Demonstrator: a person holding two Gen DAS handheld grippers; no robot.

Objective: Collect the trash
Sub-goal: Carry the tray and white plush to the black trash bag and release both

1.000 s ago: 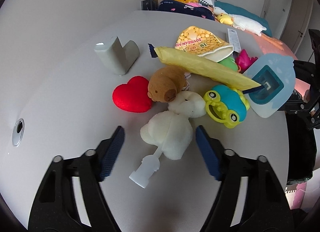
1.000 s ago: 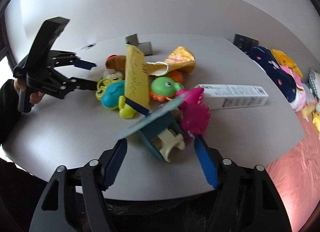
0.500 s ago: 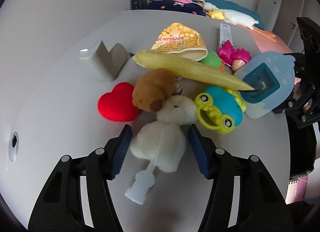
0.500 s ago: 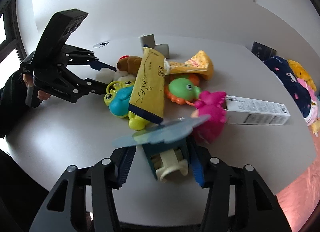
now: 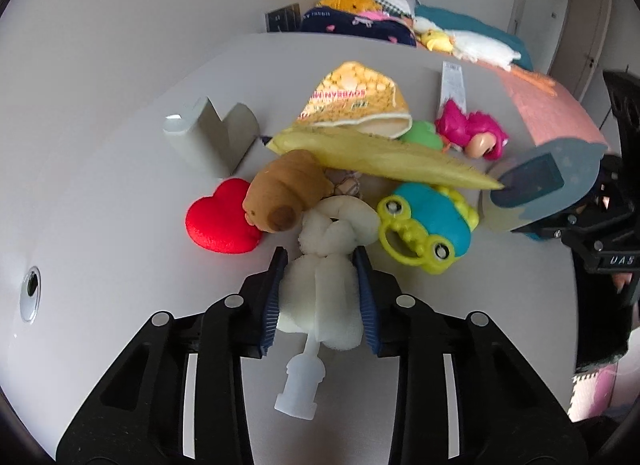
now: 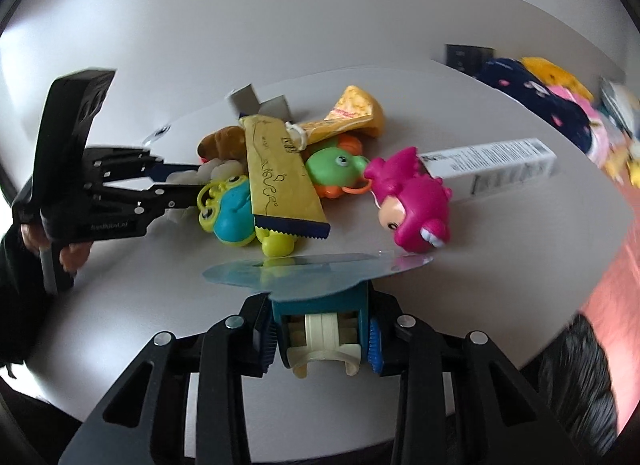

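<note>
Fingers (image 5: pixel 276 289) just closed pinch white plush (image 5: pixel 320 297); right, blue package (image 6: pixel 320 305).

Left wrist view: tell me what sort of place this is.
Probably a bedroom or child's room at home. A grey table bears a heap of toys and snack wrappers, such as a frog toy; behind it a bed carries soft toys and pillows, beside closed doors.

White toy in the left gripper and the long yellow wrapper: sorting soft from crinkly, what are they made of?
White toy: plush fabric, fuzzy, dented between the left gripper's pads. Yellow wrapper: probably plastic film, glossy, with a serrated sealed end.
</note>
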